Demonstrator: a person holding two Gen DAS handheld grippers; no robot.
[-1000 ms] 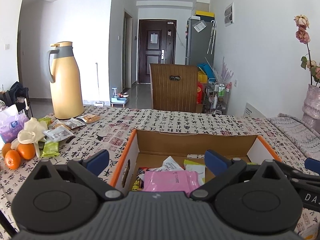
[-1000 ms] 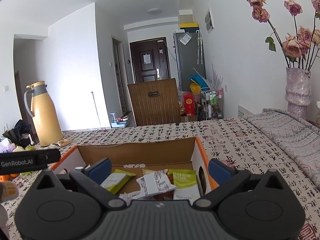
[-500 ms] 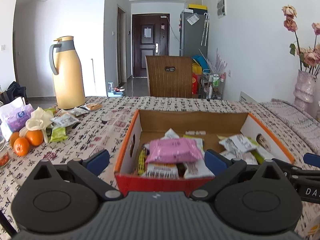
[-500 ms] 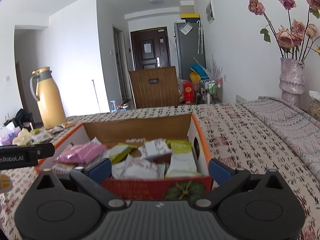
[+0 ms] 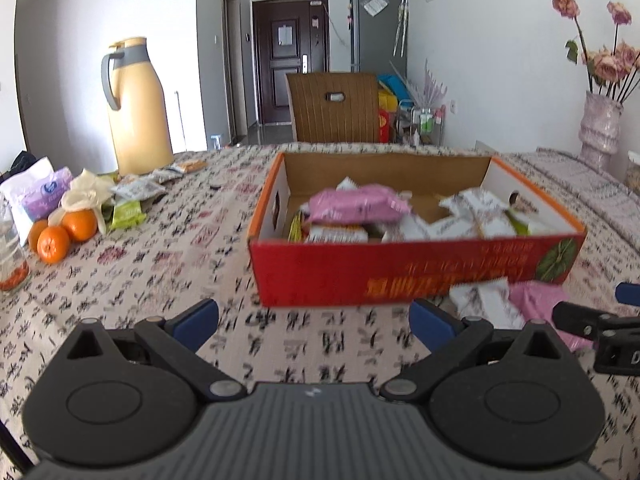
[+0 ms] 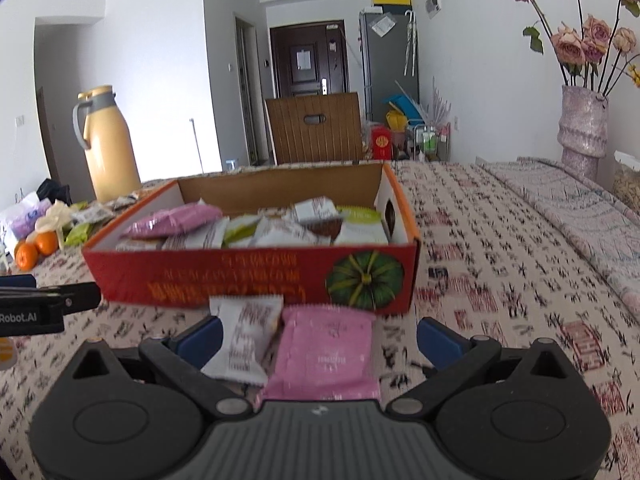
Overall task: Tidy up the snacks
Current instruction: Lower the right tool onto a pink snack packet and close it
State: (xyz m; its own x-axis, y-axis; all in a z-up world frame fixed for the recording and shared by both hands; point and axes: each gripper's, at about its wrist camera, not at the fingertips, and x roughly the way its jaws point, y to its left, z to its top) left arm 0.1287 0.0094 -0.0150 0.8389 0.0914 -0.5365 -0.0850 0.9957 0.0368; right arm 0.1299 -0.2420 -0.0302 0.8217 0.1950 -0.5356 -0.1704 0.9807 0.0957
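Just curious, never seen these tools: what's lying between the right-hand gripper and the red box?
In the right wrist view, two packets lie between the right gripper and the box: a white packet and a pink packet.

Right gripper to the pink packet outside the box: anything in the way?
Nothing visible. The pink packet lies on the tablecloth directly between the open fingers of the right gripper, with a white packet beside it on the left. To go in, it must clear the near wall of the box.
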